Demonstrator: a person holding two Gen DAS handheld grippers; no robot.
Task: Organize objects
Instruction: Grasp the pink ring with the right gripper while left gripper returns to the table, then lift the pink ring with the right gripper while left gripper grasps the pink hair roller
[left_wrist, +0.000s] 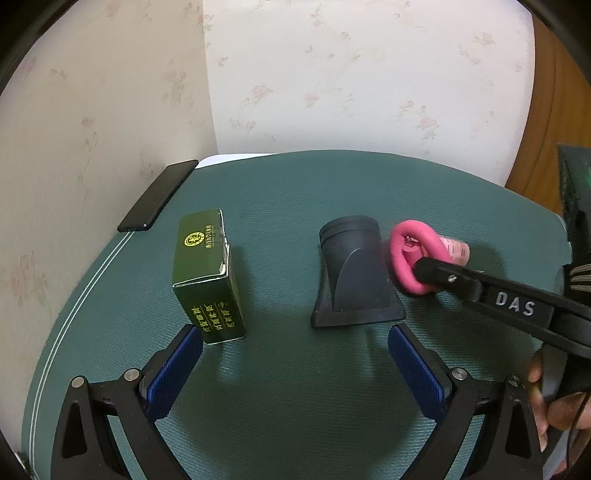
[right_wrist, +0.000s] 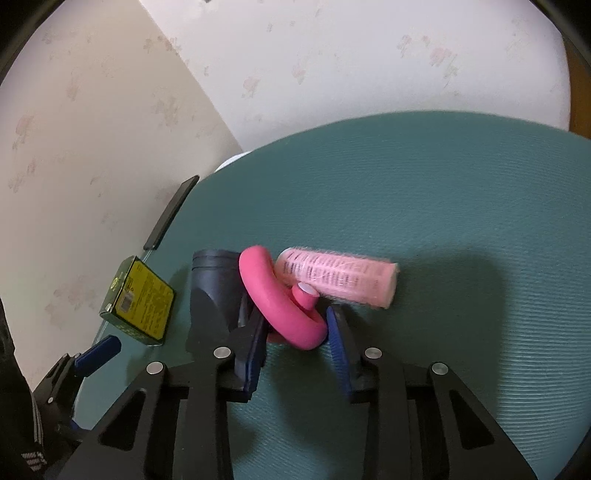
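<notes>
Right wrist view: pink bottle (right_wrist: 338, 278) seen full-length, mostly hidden in left view | right gripper (right_wrist: 295, 330) closed around pink ring (right_wrist: 280, 302), mid-desk (right_wrist: 461, 206) beside dark nozzle (left_wrist: 352, 273) | left gripper (left_wrist: 295, 350) wide open, empty, near green box (left_wrist: 207, 273) toward the left edge.

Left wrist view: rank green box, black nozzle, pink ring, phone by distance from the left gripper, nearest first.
From the left gripper:
1. green box, beside its left finger
2. black nozzle, just ahead, right of centre
3. pink ring, farther right, in the right gripper
4. phone, at the far left mat edge
</notes>
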